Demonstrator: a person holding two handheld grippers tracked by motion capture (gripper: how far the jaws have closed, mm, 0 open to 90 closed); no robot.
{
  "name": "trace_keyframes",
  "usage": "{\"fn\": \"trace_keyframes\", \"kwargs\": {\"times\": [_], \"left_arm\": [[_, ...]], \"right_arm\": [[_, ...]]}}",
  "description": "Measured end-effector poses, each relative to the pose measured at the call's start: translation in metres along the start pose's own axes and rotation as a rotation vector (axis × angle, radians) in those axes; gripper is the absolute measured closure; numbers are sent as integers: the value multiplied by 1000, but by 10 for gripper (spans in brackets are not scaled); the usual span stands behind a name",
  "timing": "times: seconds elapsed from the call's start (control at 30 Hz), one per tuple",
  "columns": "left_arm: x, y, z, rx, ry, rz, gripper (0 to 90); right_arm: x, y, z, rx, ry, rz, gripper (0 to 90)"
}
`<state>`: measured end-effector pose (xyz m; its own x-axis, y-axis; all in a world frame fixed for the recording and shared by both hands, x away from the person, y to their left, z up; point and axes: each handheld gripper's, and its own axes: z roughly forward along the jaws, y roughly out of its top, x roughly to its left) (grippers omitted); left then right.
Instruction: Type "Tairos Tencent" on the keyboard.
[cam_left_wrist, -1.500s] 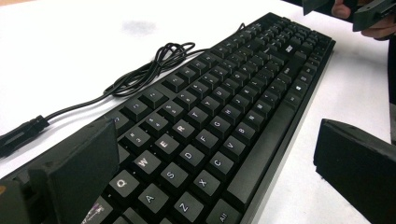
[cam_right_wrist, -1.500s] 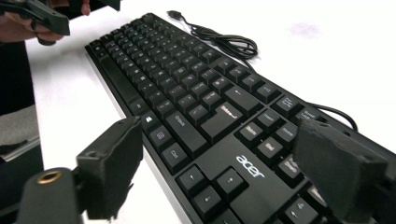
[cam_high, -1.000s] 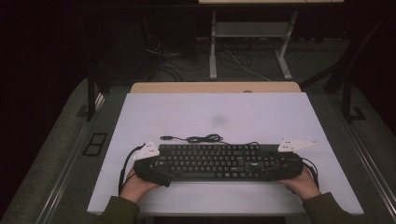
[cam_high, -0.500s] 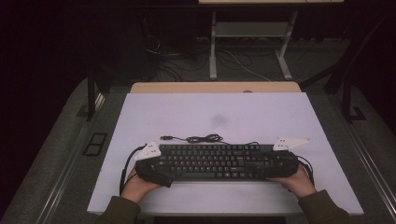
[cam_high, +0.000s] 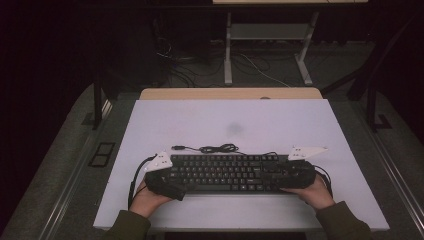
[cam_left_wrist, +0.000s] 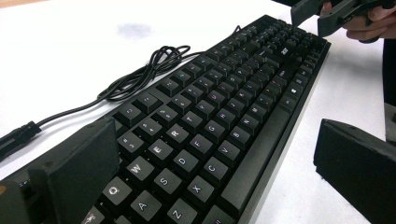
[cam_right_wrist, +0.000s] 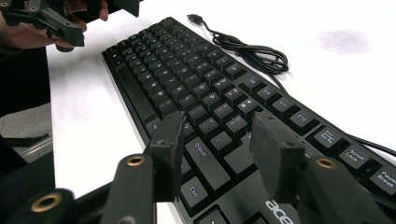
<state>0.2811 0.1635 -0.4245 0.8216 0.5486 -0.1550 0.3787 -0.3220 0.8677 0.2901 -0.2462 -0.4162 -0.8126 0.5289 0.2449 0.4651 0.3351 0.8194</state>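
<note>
A black keyboard (cam_high: 230, 172) lies across the near part of the white tabletop, with its black cable (cam_high: 215, 148) coiled just behind it. My left gripper (cam_high: 162, 182) is at the keyboard's left end. In the left gripper view its jaws stand wide apart, one beyond the back edge and one off the front edge of the keyboard (cam_left_wrist: 205, 135). My right gripper (cam_high: 300, 172) rests over the right end. In the right gripper view its fingers (cam_right_wrist: 170, 149) hover apart just above the keys (cam_right_wrist: 210, 126), holding nothing. A hand holds each gripper.
The white tabletop (cam_high: 230, 120) has open room behind the keyboard and a faint grey smudge (cam_high: 234, 129). A wooden strip (cam_high: 230, 93) runs along its far edge. Beyond lie a dark floor, loose cables and a metal table frame (cam_high: 270, 35).
My right gripper has slid a little to the left, in over the keyboard's right end. The left gripper and the keyboard have hardly moved.
</note>
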Motion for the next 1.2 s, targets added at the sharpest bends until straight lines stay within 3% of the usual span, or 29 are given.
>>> {"fn": "trace_keyframes", "kwargs": {"times": [1.2], "left_arm": [[0,0,0,-2,1,0,0]], "right_arm": [[-3,16,32,31,45,-34,840]]}}
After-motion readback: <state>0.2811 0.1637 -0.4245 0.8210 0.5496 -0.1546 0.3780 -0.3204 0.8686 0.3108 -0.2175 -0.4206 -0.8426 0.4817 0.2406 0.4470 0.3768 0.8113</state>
